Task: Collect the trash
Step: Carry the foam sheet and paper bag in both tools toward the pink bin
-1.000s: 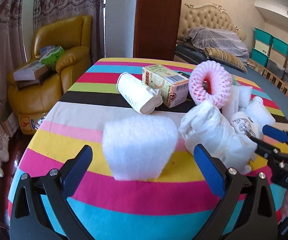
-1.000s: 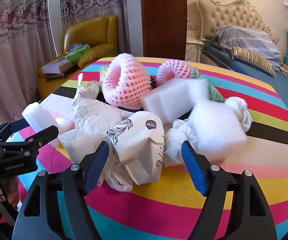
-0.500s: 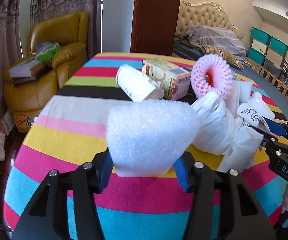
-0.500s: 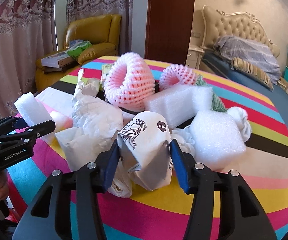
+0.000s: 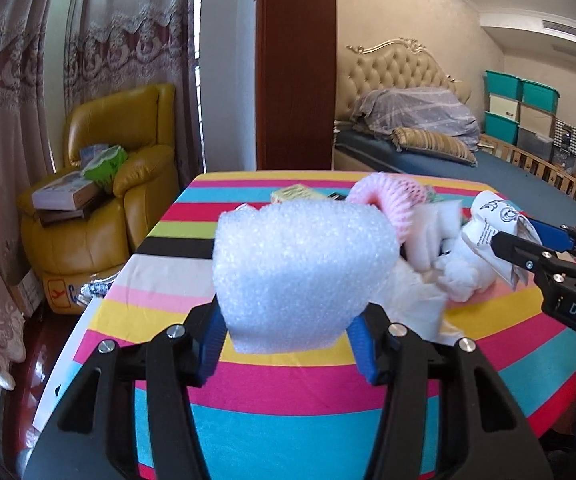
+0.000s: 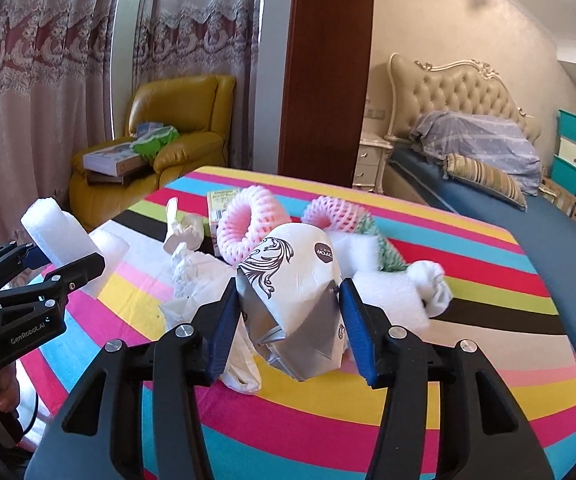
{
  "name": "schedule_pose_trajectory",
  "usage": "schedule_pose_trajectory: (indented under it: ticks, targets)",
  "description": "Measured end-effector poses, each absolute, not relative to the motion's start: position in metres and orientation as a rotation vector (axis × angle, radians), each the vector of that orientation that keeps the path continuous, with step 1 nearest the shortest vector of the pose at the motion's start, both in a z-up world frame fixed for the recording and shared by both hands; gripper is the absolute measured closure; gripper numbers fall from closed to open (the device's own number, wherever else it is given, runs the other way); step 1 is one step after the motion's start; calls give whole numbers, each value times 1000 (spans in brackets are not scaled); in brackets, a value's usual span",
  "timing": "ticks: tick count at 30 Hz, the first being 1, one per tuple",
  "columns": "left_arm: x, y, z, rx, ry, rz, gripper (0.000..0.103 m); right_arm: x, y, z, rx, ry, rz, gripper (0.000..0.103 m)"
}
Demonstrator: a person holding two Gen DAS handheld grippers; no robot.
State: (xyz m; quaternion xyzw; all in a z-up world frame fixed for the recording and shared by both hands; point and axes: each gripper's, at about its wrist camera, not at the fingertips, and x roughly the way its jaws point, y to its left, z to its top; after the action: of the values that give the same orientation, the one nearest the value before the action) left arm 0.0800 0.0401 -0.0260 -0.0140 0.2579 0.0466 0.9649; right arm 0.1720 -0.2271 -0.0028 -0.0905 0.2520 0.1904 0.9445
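In the left wrist view, a yellow armchair (image 5: 104, 184) sat at the left edge of the frame with boxes piled on its seat. At center, your left gripper (image 5: 286, 338) was clamped on a white foam block (image 5: 300, 272); both blue pads pressed into its lower sides, and the block filled the middle of the frame, clear of the striped tablecloth (image 5: 272, 384). Just right of it, a pink foam net (image 5: 388, 200) lay among loose white wrappers. At the far right your right gripper (image 5: 524, 244) reached in from the edge, closed on a crumpled printed paper bag (image 5: 492, 220).

In the right wrist view, your left gripper (image 6: 62, 254) came in at the left edge with the foam block (image 6: 54, 232) between its fingers. At center, your right gripper (image 6: 288, 320) squeezed the paper bag (image 6: 296, 280) from both sides, held above the cloth. Behind it lay two pink nets, and to the right a white foam slab (image 6: 384, 296) rested on the table.
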Motion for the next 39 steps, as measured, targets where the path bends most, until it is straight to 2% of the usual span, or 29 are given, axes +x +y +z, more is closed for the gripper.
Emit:
schedule_pose_trajectory:
  ticks: [25, 39]
  targets:
    - [79, -62, -2, 106, 489, -75, 51, 155, -303, 12, -81, 455, 269, 54]
    - [117, -152, -7, 173, 537, -237, 51, 162, -380, -3, -10, 471, 136, 54]
